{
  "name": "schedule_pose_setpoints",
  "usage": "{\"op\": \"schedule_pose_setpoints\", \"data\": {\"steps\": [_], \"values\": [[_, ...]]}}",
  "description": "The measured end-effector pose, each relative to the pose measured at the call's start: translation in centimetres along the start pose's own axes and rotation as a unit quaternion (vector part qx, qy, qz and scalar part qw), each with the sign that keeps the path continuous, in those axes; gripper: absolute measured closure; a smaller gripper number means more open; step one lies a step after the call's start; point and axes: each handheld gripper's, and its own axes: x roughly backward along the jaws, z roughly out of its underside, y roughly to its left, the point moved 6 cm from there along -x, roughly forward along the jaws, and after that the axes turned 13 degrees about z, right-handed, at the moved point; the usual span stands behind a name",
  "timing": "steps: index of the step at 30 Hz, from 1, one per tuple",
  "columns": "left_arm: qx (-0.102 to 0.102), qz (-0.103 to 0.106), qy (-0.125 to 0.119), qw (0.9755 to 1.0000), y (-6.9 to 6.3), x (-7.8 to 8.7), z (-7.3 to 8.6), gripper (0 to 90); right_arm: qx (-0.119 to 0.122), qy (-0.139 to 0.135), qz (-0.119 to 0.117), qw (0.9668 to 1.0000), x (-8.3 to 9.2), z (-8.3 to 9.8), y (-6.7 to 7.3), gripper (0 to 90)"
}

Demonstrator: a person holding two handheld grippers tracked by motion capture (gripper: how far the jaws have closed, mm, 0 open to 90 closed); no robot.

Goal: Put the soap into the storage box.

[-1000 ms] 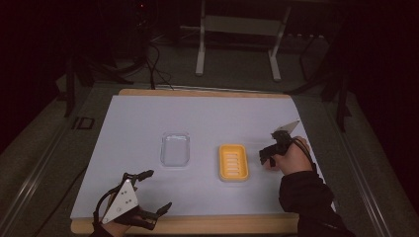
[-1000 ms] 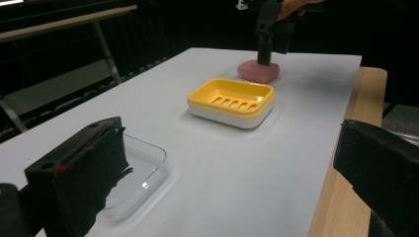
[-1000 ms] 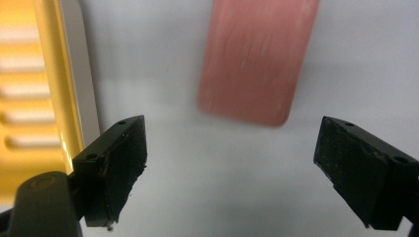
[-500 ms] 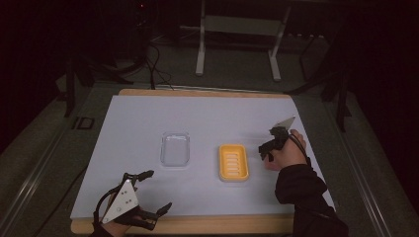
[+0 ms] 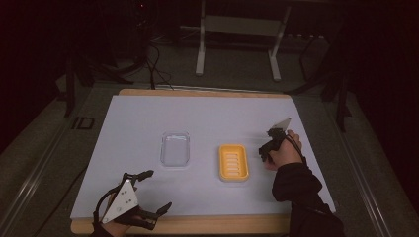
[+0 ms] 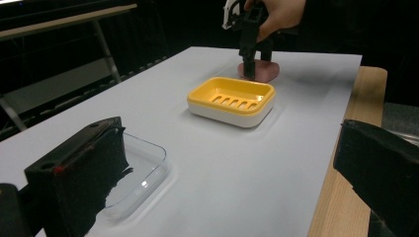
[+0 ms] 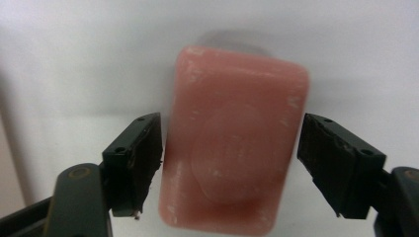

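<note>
A pink bar of soap (image 7: 232,143) lies flat on the white table cover, just right of a yellow soap dish (image 5: 233,162). My right gripper (image 7: 232,148) points down over the soap, open, with one jaw on each long side; the left jaw is almost touching and the right one stands a little off. From the left gripper view, the right gripper (image 6: 249,69) stands upright on the soap (image 6: 264,71) behind the dish (image 6: 231,98). My left gripper (image 5: 158,189) rests open at the front left of the table, holding nothing.
A clear plastic tray (image 5: 175,148) sits left of the dish, close to my left gripper's jaws in the left gripper view (image 6: 143,168). The wooden table edge (image 6: 341,163) runs along the front. Beyond the table stand a metal frame (image 5: 237,29) and cables.
The right hand has shifted slightly left, with its gripper settling over the soap. The left gripper, dish and tray have not moved.
</note>
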Motion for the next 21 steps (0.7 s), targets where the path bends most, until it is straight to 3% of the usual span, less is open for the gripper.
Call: {"op": "schedule_pose_setpoints", "data": {"steps": [1, 4, 7, 12, 14, 21], "values": [[0.000, 0.000, 0.001, 1.0000, 0.0, 0.0, 0.0, 0.5, 0.008, 0.004, 0.002, 1.0000, -0.2, 0.0, 0.1, 27.1], [0.000, 0.000, 0.002, 1.0000, 0.0, 0.0, 0.0, 0.6, -0.008, -0.001, -0.005, 1.0000, -0.2, -0.1, 0.1, 32.4], [0.000, 0.001, 0.003, 1.0000, 0.0, -0.1, 0.1, 0.6, -0.014, -0.023, -0.008, 0.9996, -0.1, -0.3, 0.0, 36.2], [0.000, -0.001, 0.003, 1.0000, 0.0, -0.1, 0.1, 0.5, -0.028, -0.018, -0.014, 0.9994, 0.2, 0.0, -0.2, 37.5], [-0.001, -0.001, 0.003, 1.0000, 0.0, 0.0, 0.1, 0.6, -0.019, -0.009, -0.004, 0.9998, 0.3, 0.2, -0.3, 37.6], [-0.001, -0.002, 0.005, 1.0000, 0.0, -0.1, 0.1, 0.5, -0.013, -0.009, -0.001, 0.9999, 1.8, 0.6, -0.6, 37.7]]}}
